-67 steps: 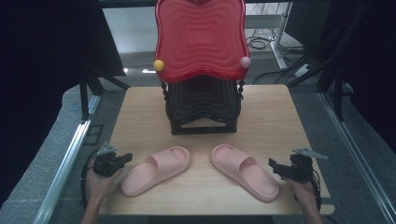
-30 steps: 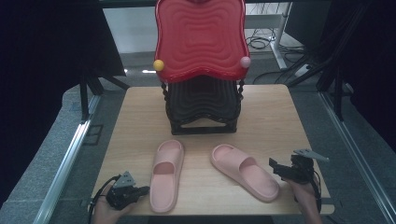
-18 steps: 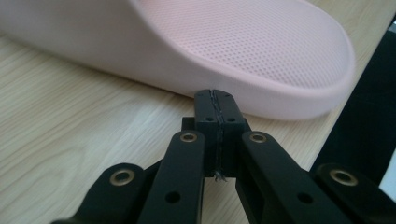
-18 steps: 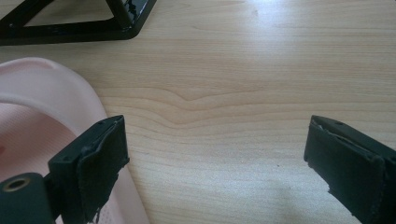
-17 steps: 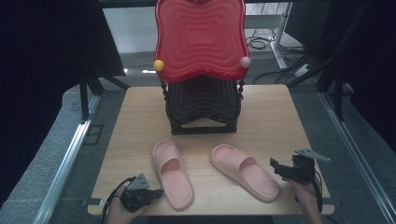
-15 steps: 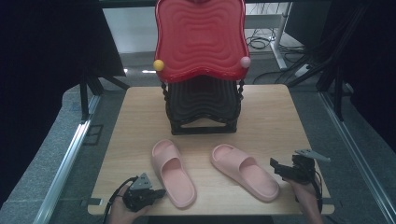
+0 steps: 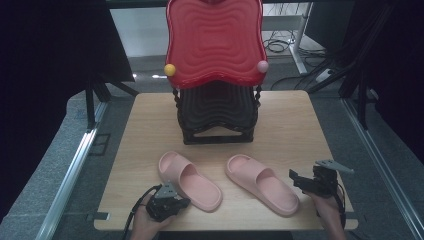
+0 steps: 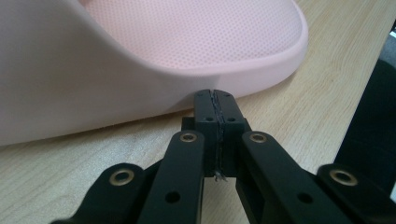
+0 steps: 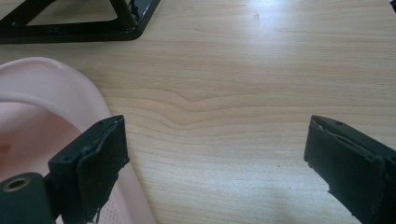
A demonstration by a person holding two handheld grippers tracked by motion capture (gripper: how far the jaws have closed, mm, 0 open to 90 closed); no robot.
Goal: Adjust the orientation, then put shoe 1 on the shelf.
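The wooden counter (image 7: pixel 295 120) carries all items; positions below are referenced to the black stacked rack (image 7: pixel 216 114), which stands at the counter's far centre. A red wavy-edged tray (image 7: pixel 215 42) sits on top of the rack, with a yellow ball (image 7: pixel 170 69) at its left corner and a pink ball (image 7: pixel 262 66) at its right corner. Two pink slide sandals lie in front of the rack, apart from each other: the left slipper (image 7: pixel 190 180) near-left of the rack, the right slipper (image 7: pixel 262 183) near-right, both angled with heels toward the near right. The left hand-held gripper (image 7: pixel 176 202) lies at the near edge, in front of the rack's left side; its jaws are pressed together with nothing between them, tips touching the left slipper's heel edge (image 8: pixel 210 70). The right hand-held gripper (image 7: pixel 299 181) lies near-right of the rack, jaws spread wide apart, just beside the right slipper's heel (image 9: pixel 60 107).
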